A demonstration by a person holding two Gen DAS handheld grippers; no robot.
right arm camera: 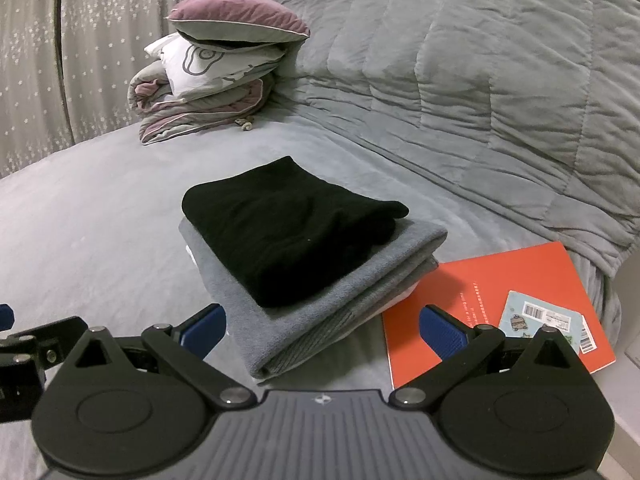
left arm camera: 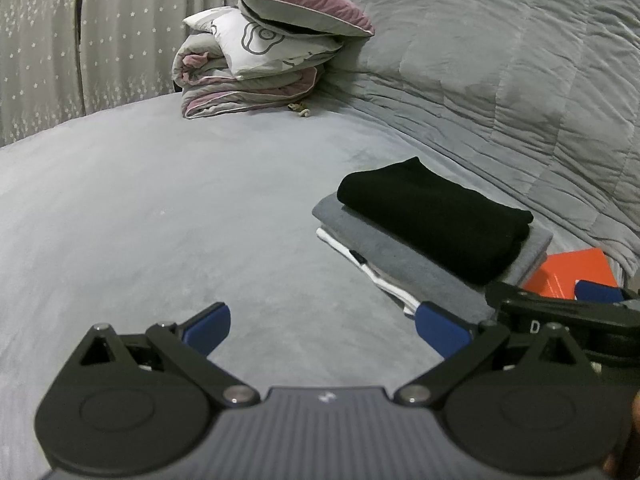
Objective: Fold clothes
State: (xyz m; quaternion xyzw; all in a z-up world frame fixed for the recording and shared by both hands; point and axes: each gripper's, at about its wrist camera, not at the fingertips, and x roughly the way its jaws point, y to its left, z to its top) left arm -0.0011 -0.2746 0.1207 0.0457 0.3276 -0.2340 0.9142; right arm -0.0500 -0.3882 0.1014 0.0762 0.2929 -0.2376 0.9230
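Note:
A folded black garment (right arm camera: 288, 228) lies on top of a folded grey garment (right arm camera: 320, 304) on the bed; a white garment edge (left arm camera: 360, 264) shows under the stack in the left wrist view, where the black one (left arm camera: 436, 216) and grey one (left arm camera: 404, 268) sit to the right. My right gripper (right arm camera: 322, 332) is open and empty, just in front of the stack. My left gripper (left arm camera: 322, 328) is open and empty over bare sheet, left of the stack. The right gripper's body (left arm camera: 560, 312) shows at the left view's right edge.
An orange book (right arm camera: 500, 300) lies right of the stack, partly under it. A pile of folded bedding and pillows (right arm camera: 216, 76) sits at the far side. A quilted grey duvet (right arm camera: 480, 80) rises on the right. The grey sheet (left arm camera: 160, 220) spreads left.

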